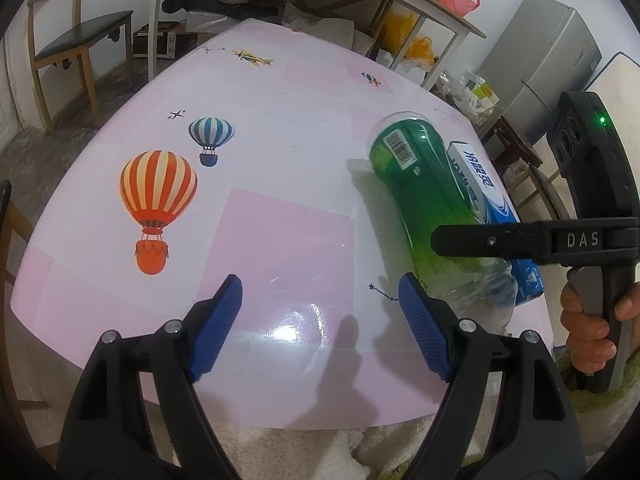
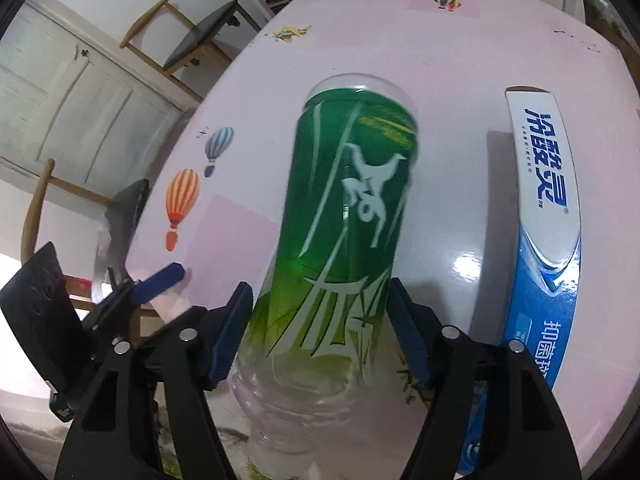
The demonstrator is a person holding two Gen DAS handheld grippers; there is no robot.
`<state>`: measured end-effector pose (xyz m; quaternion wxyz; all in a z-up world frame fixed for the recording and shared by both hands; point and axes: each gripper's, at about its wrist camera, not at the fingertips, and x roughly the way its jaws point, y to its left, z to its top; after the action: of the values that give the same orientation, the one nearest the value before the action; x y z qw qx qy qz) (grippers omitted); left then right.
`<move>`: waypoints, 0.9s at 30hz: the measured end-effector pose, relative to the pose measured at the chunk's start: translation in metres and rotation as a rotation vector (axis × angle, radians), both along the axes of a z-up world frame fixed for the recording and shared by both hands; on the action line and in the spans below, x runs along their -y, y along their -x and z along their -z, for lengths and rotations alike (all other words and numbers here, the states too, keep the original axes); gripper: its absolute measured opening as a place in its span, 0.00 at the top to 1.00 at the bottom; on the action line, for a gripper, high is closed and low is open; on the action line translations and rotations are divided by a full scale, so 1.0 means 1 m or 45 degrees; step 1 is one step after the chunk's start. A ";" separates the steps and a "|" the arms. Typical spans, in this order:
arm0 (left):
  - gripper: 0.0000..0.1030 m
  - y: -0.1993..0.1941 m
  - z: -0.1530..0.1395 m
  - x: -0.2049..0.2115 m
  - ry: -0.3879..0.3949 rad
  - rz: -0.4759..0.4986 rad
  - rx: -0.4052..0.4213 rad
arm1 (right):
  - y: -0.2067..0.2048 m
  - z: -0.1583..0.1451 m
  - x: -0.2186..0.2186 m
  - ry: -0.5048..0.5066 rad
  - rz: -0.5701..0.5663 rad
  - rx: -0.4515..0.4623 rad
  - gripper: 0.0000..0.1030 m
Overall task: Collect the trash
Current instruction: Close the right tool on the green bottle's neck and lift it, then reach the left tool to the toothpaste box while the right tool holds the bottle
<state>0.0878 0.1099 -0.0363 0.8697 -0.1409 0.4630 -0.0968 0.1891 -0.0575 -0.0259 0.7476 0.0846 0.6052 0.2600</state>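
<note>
Straddling a green bottle (image 2: 352, 216) that lies on its side on the pink bench (image 1: 280, 240), the right gripper (image 2: 320, 332) has its jaws set either side of the bottle's lower body, near the clear neck end. Its blue pads (image 2: 228, 340) stand close to the plastic, but whether they already press on it is hard to judge; a sliver of gap seems to show on the right, so the grasp reads as not yet made. The left gripper (image 1: 320, 328) hangs over bare bench with jaws spread and nothing between them. A blue-and-white box (image 2: 548, 216) lies just beside the bottle, on its far side from the left gripper, another likely piece of trash.

The step in hand appears to be the pickup of the bottle. Next the right jaws would need to squeeze the round, slippery body squarely, then lift without nudging the box.

No bin or bag for the trash shows with certainty in either view. The bottle's cap end is cut off at the bottom of the right wrist view, and in the left wrist view the right gripper's arm crosses the bottle and covers part of the box.
</note>
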 end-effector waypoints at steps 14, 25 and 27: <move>0.26 -0.004 0.001 0.006 0.021 0.031 -0.009 | 0.020 -0.079 0.112 -0.405 0.266 0.173 0.44; 0.26 -0.007 -0.002 0.014 0.012 0.053 -0.002 | 0.075 -0.125 0.227 -0.374 0.495 0.282 0.44; 0.26 -0.008 -0.002 0.017 0.012 0.060 -0.001 | 0.083 -0.122 0.245 -0.338 0.549 0.257 0.44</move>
<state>0.0957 0.0934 -0.0347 0.8663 -0.1341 0.4662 -0.1194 0.1058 -0.3026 0.0965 0.8247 0.2825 0.4561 0.1790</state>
